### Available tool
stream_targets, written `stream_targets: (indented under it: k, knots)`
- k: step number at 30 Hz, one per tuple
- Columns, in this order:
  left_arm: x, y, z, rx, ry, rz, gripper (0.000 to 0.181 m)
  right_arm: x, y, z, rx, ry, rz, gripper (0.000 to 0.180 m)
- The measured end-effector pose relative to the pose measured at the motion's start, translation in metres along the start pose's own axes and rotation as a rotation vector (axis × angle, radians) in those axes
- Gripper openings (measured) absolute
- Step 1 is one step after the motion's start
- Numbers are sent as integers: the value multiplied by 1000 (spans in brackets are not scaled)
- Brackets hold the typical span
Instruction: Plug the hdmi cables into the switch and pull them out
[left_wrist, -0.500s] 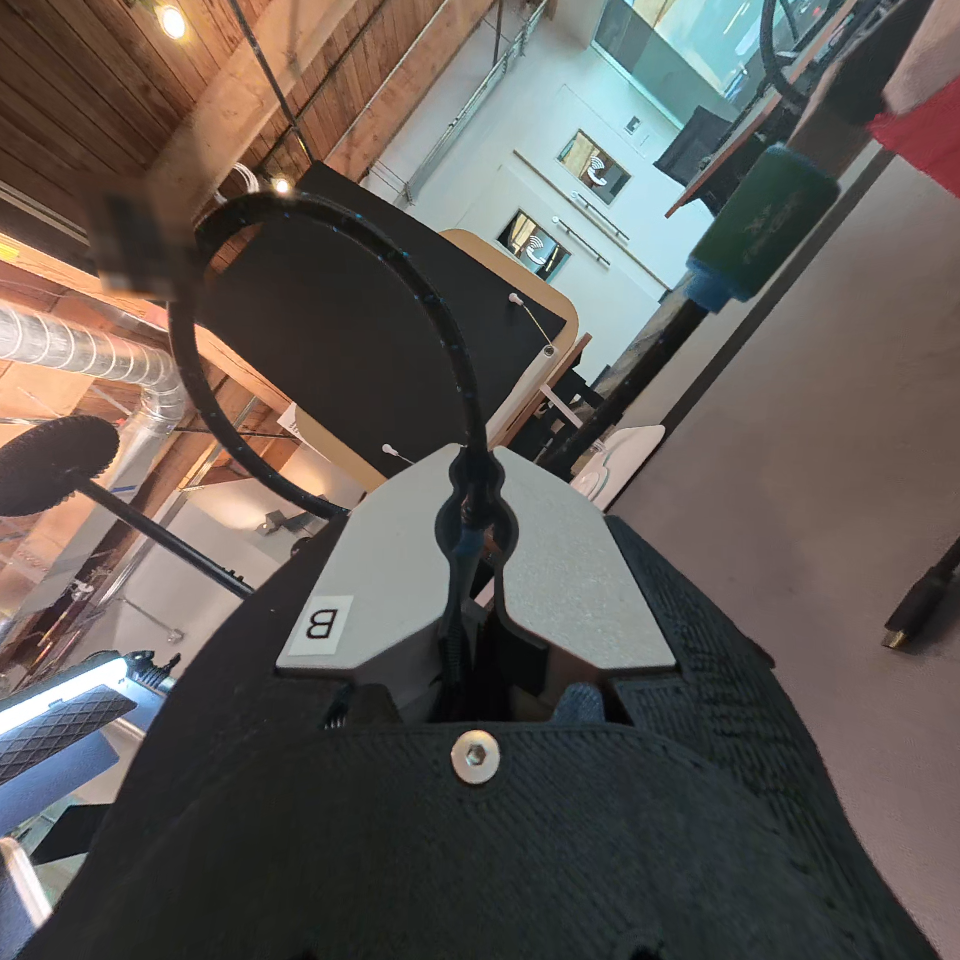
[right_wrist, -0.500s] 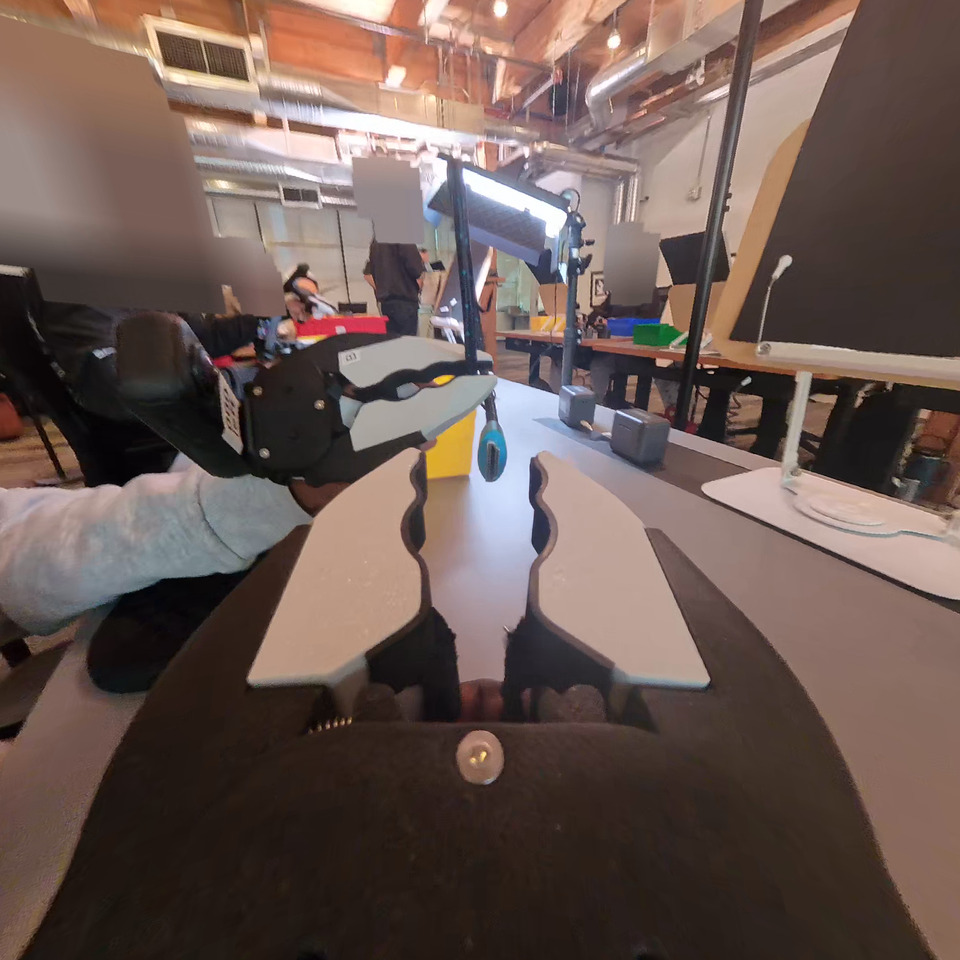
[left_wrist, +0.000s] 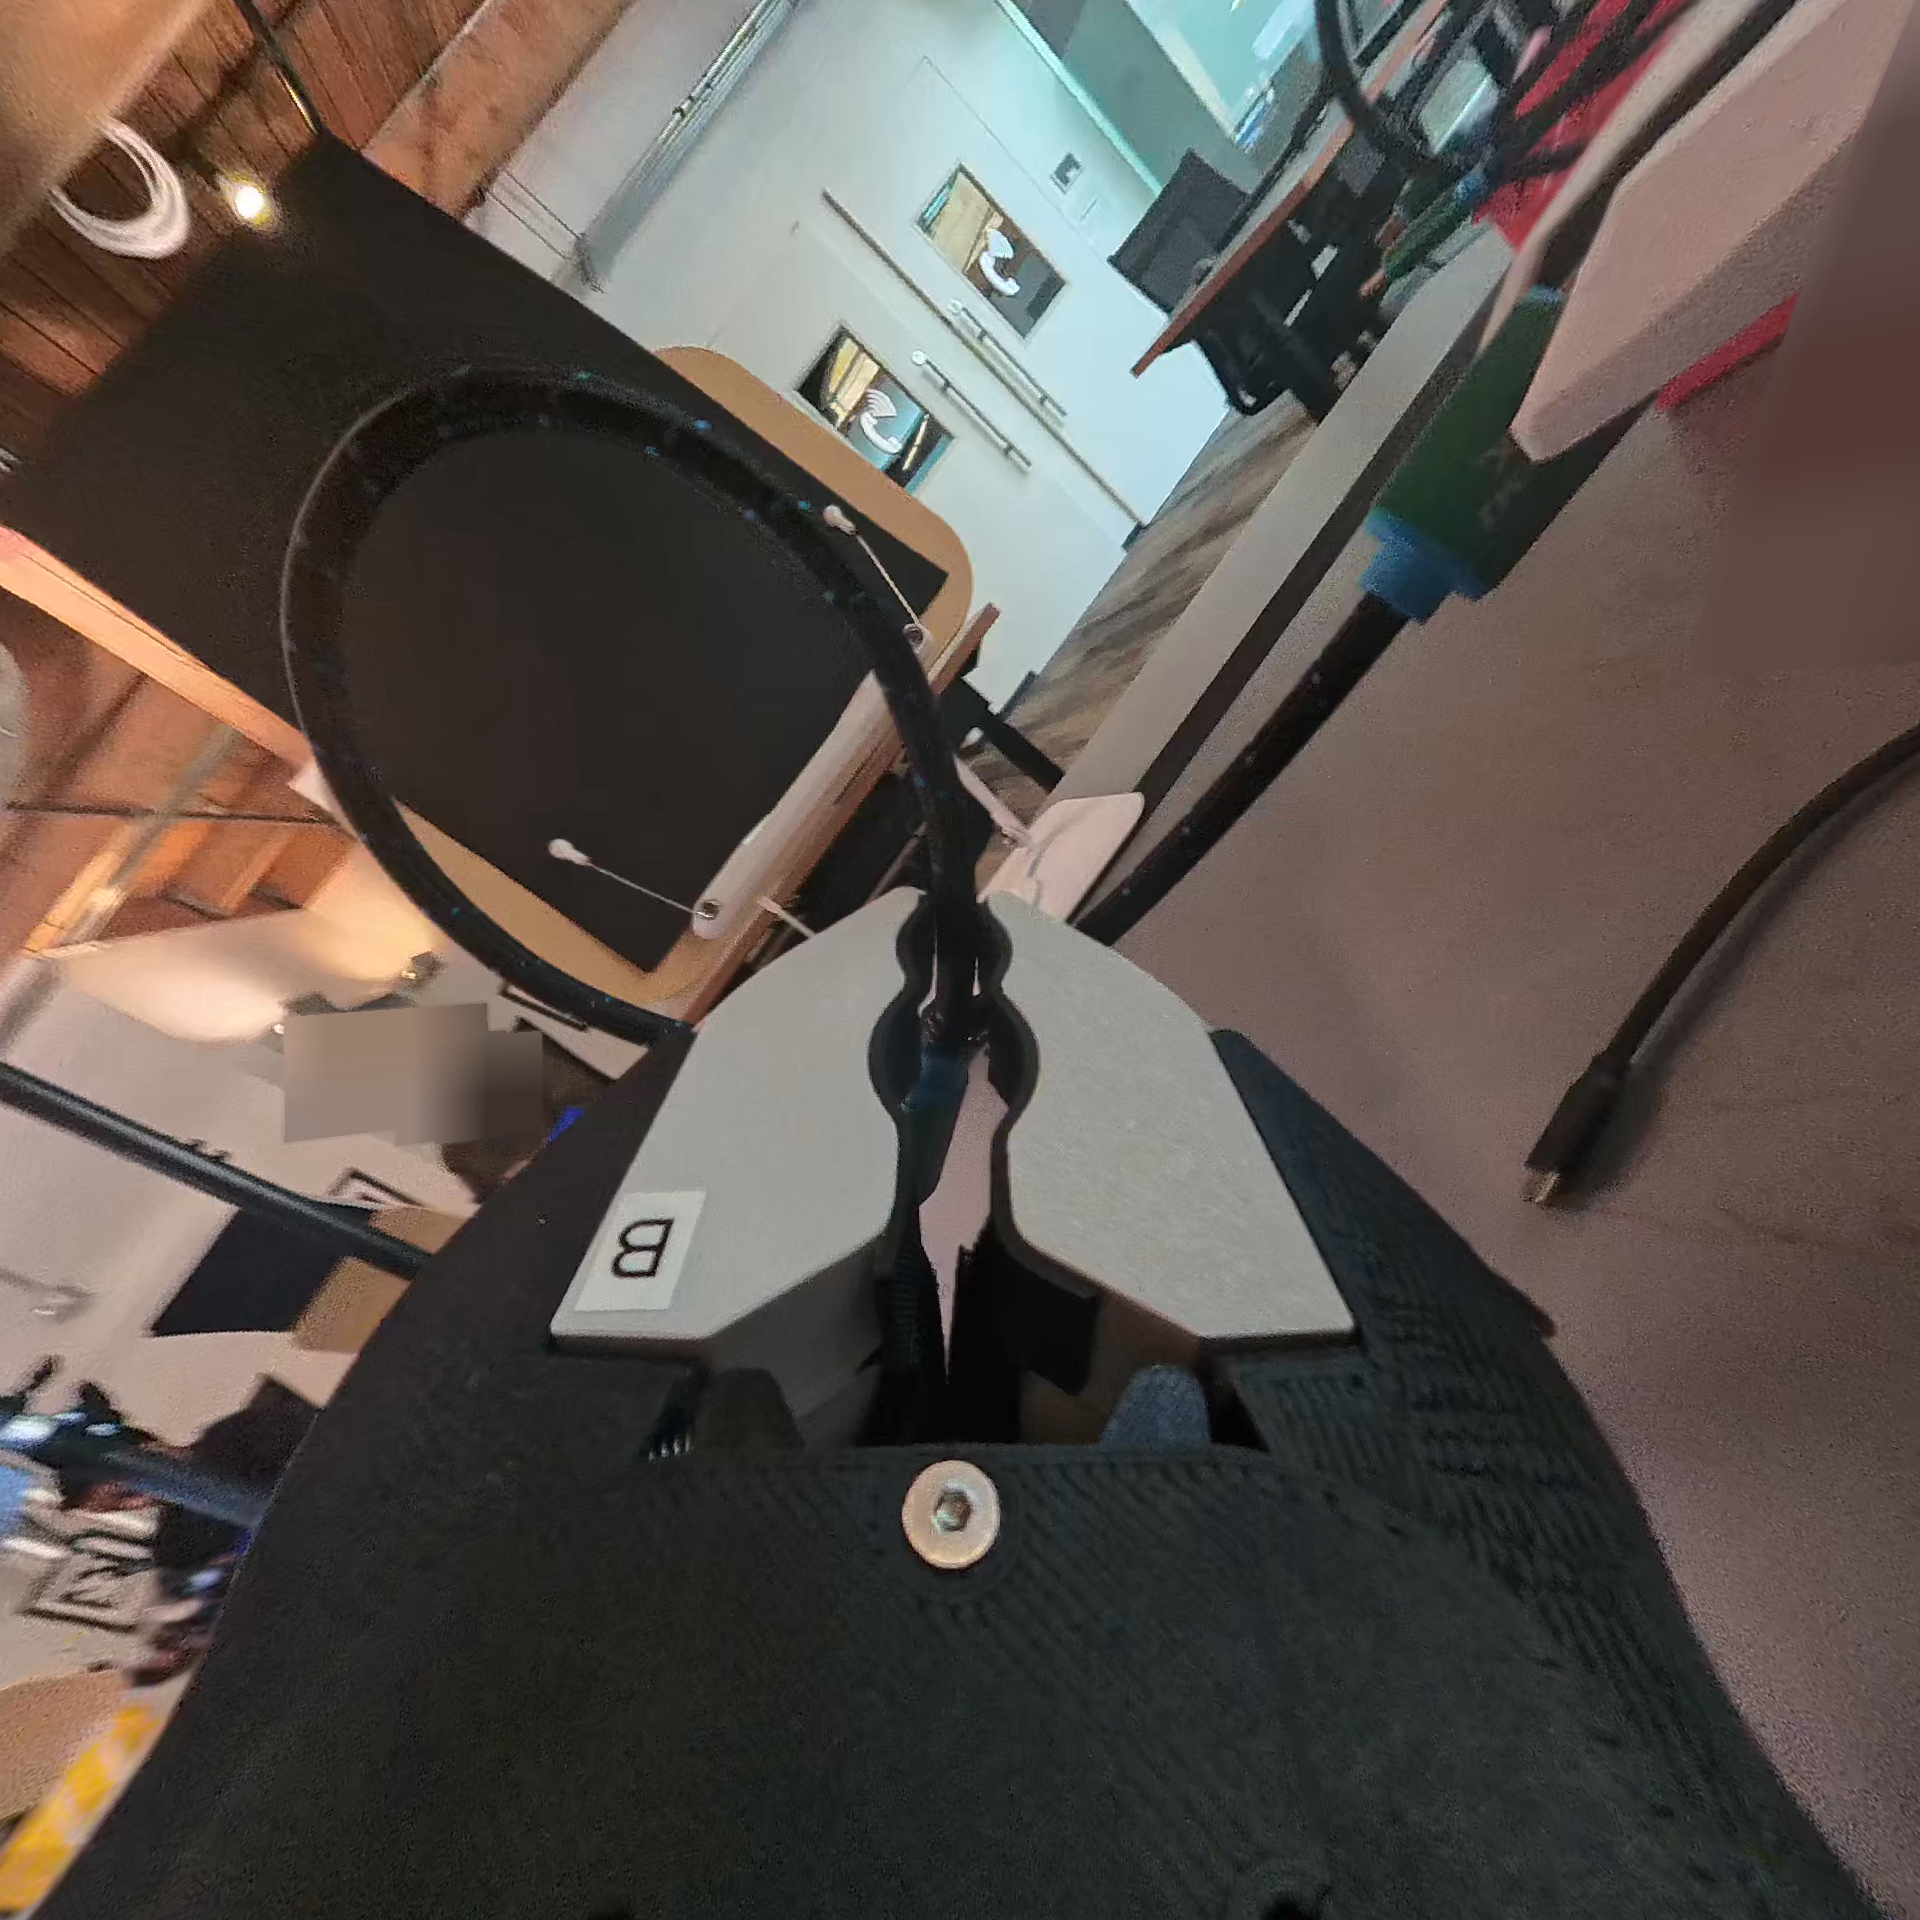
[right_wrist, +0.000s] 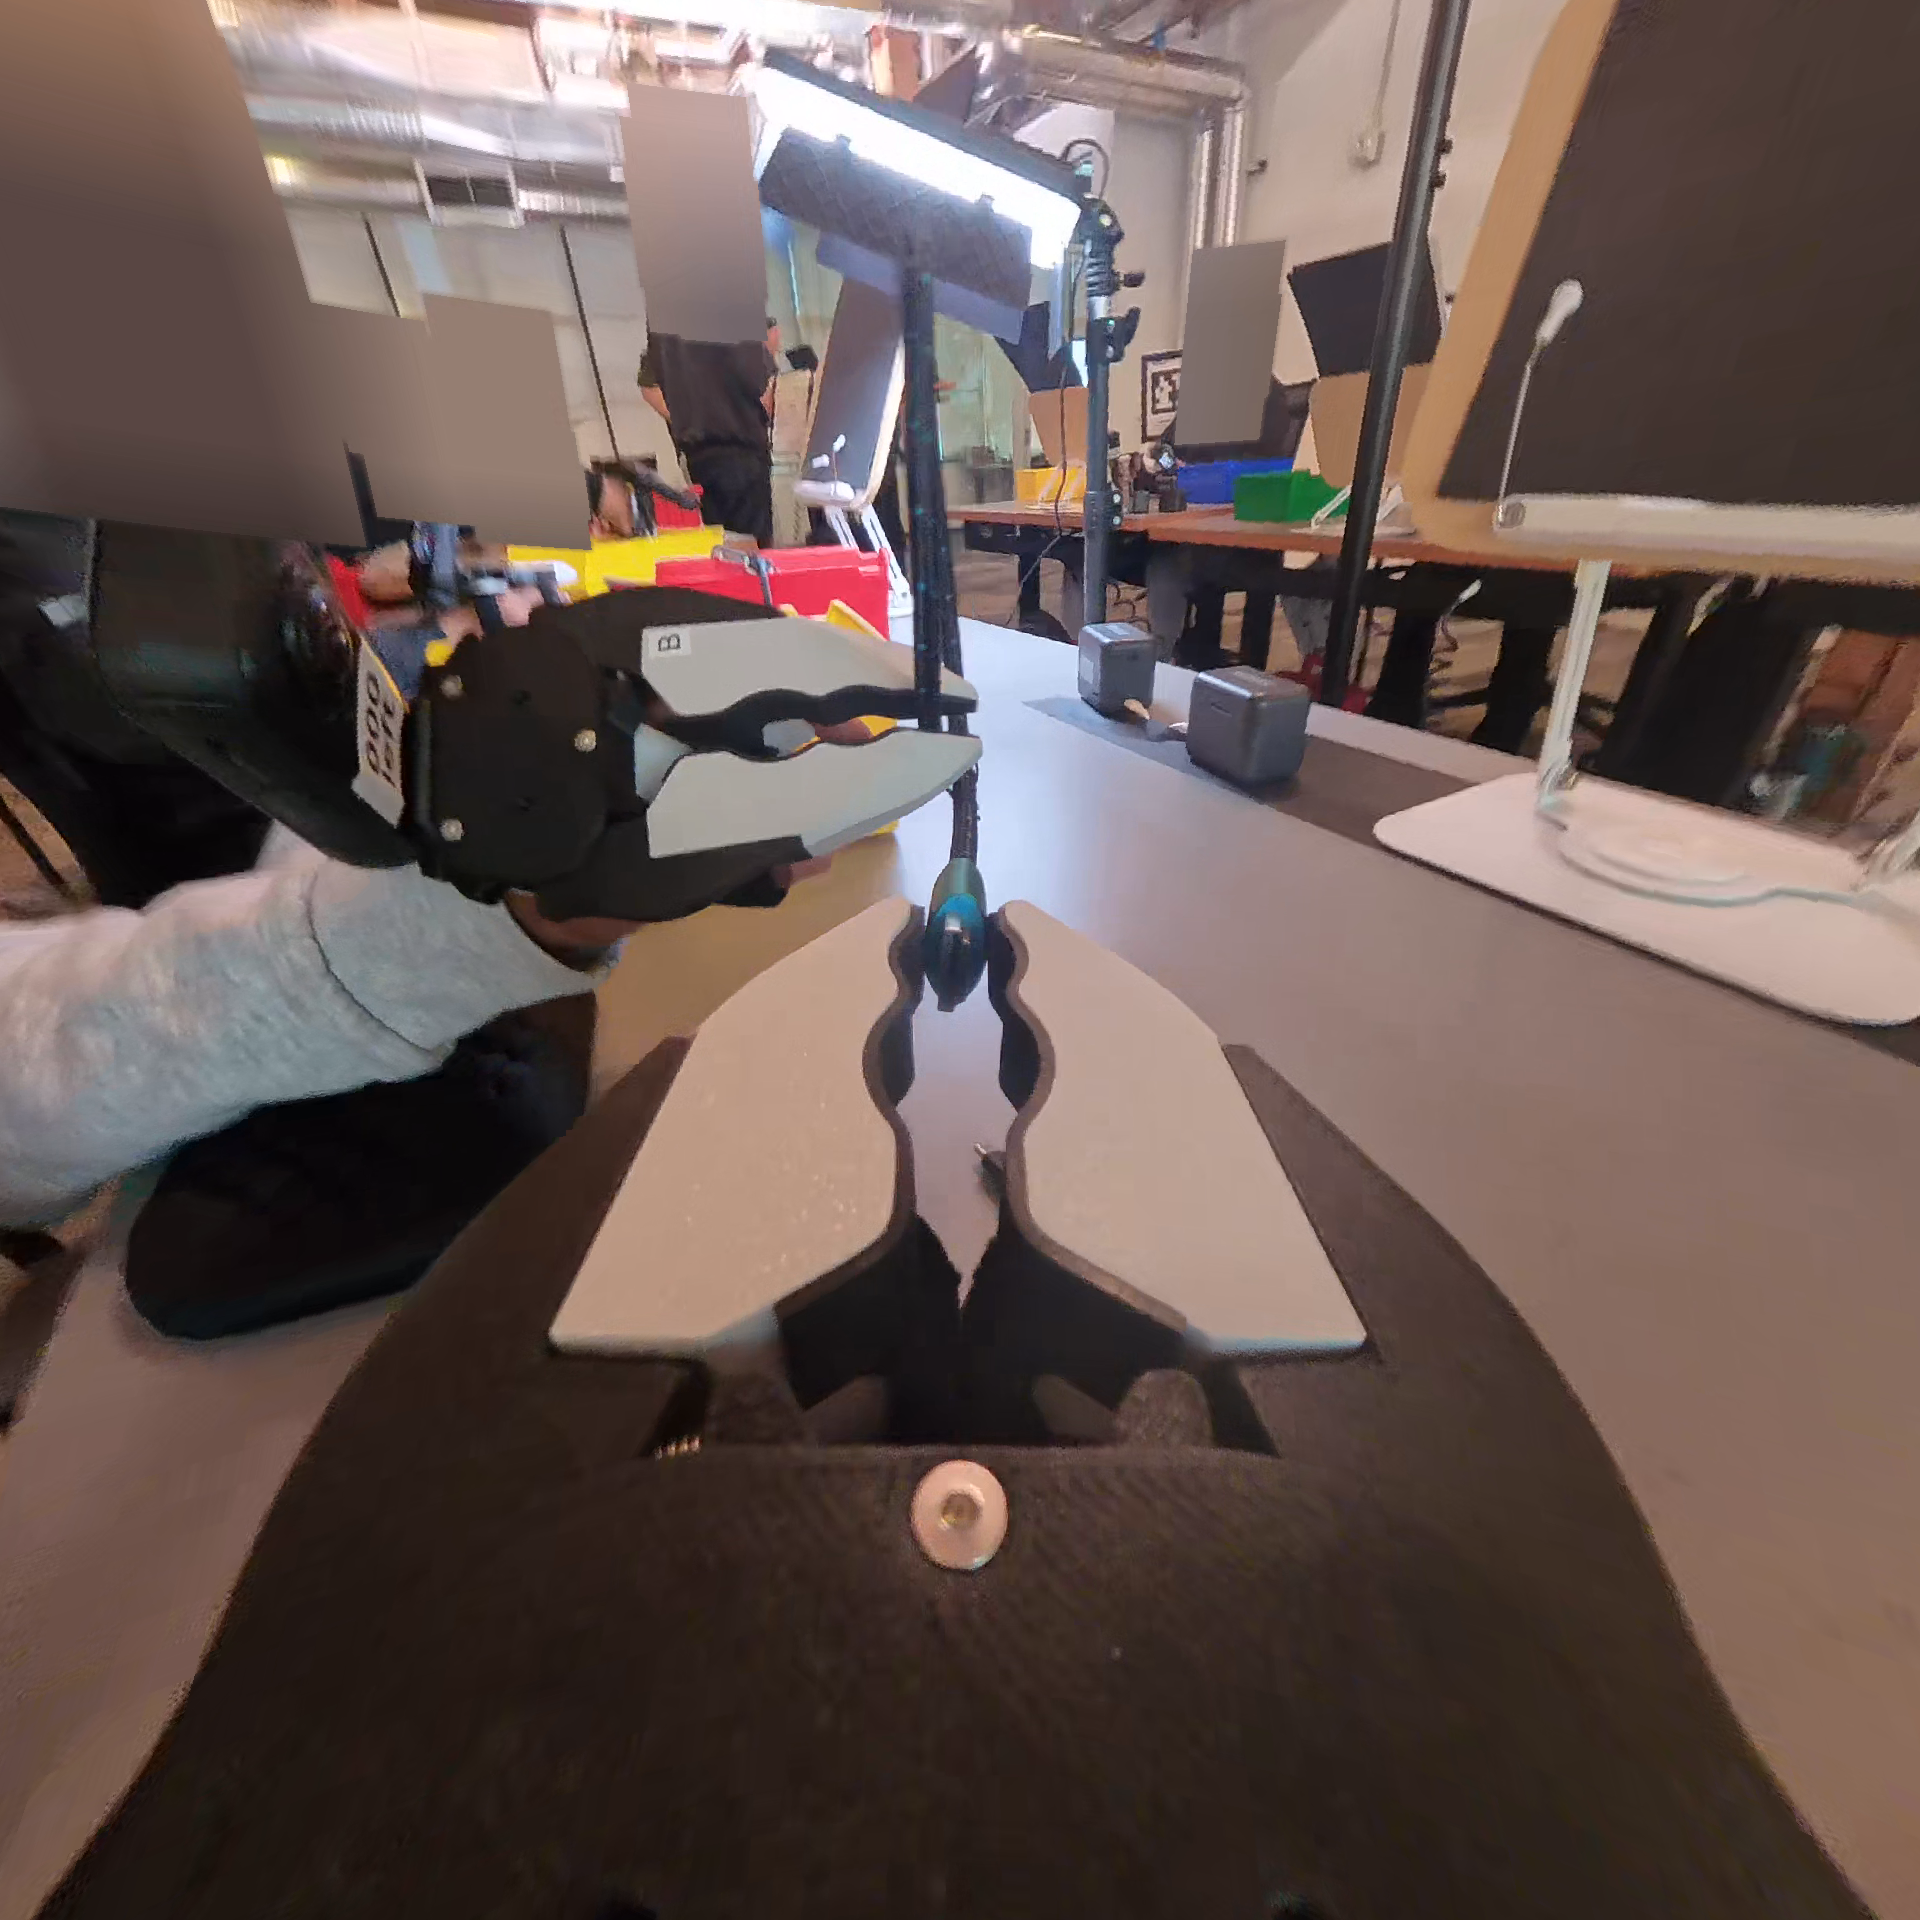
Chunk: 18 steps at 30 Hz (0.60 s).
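Between right gripper (right_wrist: 954, 951) tips, cable plug (right_wrist: 954, 935), contacts hidden

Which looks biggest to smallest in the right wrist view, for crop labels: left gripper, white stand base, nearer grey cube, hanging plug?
1-2. left gripper, white stand base: too alike; base is cropped.
3. nearer grey cube
4. hanging plug

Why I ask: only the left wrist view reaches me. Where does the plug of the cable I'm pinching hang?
Observer: The plug hangs on the cable just below the left gripper, above the table.
Operator: Is the right gripper on it?
Observer: The right gripper has its fingers either side of the plug, nearly closed; contact is unclear.
Operator: Anything beyond?
Observer: Two grey boxes sit farther back on the table.
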<state>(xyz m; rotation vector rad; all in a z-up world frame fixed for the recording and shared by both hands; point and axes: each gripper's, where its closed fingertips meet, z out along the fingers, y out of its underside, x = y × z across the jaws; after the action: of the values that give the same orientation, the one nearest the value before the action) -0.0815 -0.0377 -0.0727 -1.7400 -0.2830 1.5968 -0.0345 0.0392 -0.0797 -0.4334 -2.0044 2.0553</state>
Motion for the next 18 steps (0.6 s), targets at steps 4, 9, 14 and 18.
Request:
stream_targets:
  k: [4, 9, 14, 18]
  knots:
    - [-8, -10, -4, 101, 14, -158, 30, 13, 0, -3, 57, -40, 296, 11]
    - [-17, -36, -18, 286, 15, -278, 31, 36, 3, -10, 156, -58, 643, 11]
    - [22, -89, -52, 606, 351, -377, 26, 49, -13, -22, 327, -149, 882, 11]
    - [69, -100, -62, 601, 675, -464, 29, 40, -35, -29, 448, -321, 984, 11]
